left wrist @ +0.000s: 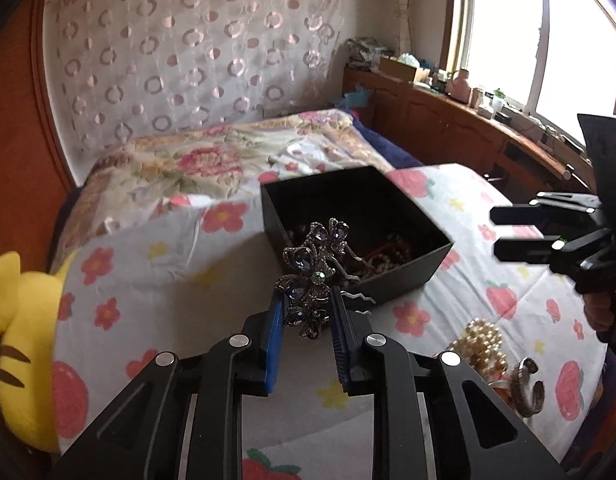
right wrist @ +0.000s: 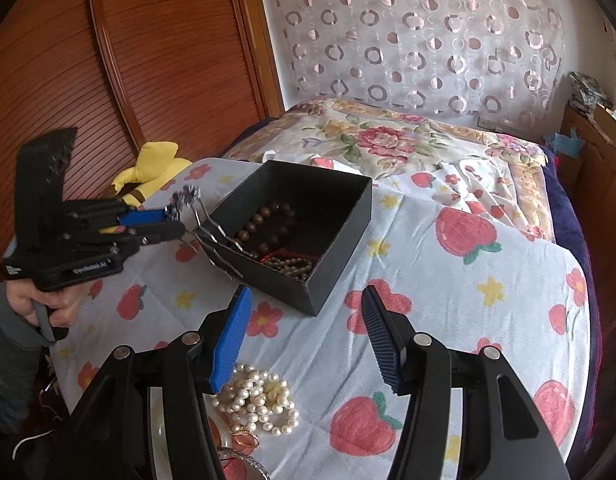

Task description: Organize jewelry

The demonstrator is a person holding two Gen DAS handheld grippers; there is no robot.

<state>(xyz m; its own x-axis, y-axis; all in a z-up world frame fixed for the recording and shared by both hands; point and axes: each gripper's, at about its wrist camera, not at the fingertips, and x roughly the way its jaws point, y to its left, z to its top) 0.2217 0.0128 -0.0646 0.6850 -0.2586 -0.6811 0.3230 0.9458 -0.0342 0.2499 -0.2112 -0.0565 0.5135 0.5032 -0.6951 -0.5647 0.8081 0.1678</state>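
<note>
My left gripper (left wrist: 306,300) is shut on a jewelled flower hairpin (left wrist: 313,268) with blue stones, held just before the near wall of the black box (left wrist: 407,272). In the right wrist view the left gripper (right wrist: 170,220) holds the hairpin (right wrist: 184,202) at the box's left corner (right wrist: 276,280), its metal prongs over the rim. The box holds brown bead bracelets (right wrist: 268,224). My right gripper (right wrist: 304,336) is open and empty, above a pile of pearl strands (right wrist: 260,400) on the strawberry-print cover; it also shows at the right of the left wrist view (left wrist: 503,232).
A silver cuff bracelet (left wrist: 527,388) and pearls (left wrist: 479,344) lie near the cover's front right. A gold ring (right wrist: 246,438) lies by the pearls. A yellow plush toy (left wrist: 16,340) sits at the left edge. A floral quilt (right wrist: 387,136) and a wooden cabinet (left wrist: 447,120) lie beyond.
</note>
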